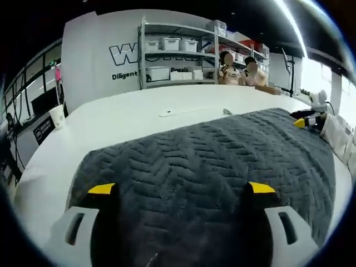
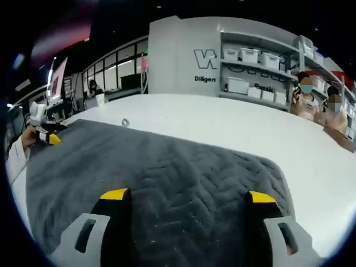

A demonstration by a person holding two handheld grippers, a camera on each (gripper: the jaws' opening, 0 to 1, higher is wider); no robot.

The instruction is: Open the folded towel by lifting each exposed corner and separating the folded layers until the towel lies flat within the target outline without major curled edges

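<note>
Both grippers, left gripper (image 1: 181,189) and right gripper (image 2: 186,196), jaws spread wide, hover over grey towel (image 1: 222,161) spread on white counter (image 1: 139,117); pinch near edge only, lift slowly, smooth curls.

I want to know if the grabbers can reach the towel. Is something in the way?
Nothing visible is in the way. In the left gripper view the left gripper hangs open right over the grey towel. In the right gripper view the right gripper does too. Only bare white table lies around it.
</note>
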